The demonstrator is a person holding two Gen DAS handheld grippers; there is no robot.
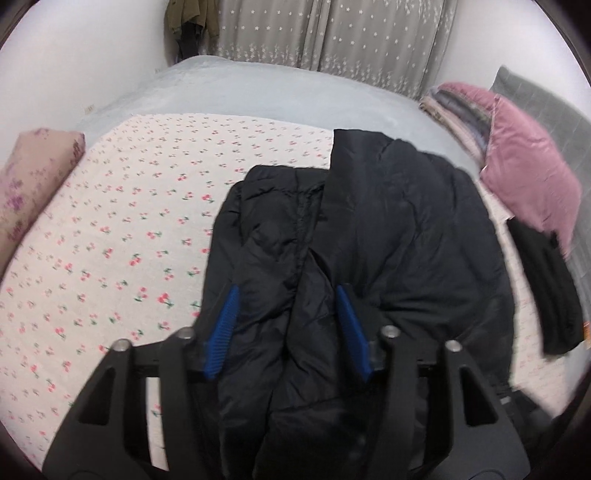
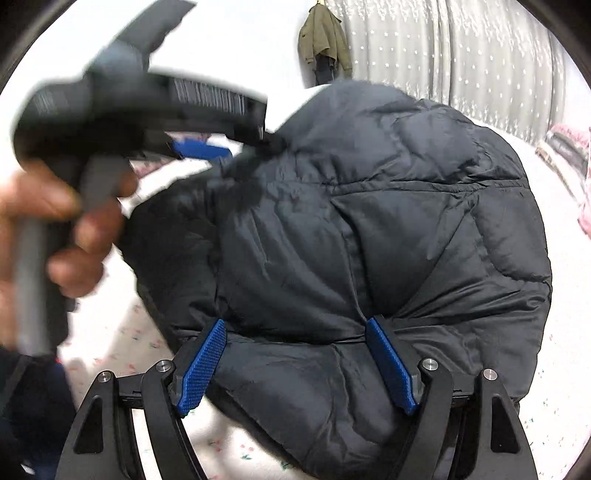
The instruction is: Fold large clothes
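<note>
A black puffer jacket lies bunched on the cherry-print sheet of a bed. My left gripper is over the jacket's near edge with its blue pads apart and fabric between them, not pinched. In the right wrist view the jacket fills the frame. My right gripper is wide open, its blue pads on either side of a puffy fold. The left gripper, blurred, is held by a hand at the jacket's upper left.
A pink floral pillow lies at the left. Folded clothes with a pink padded garment are stacked at the right, a black garment below them. Star-print curtains and a hanging olive jacket are at the back.
</note>
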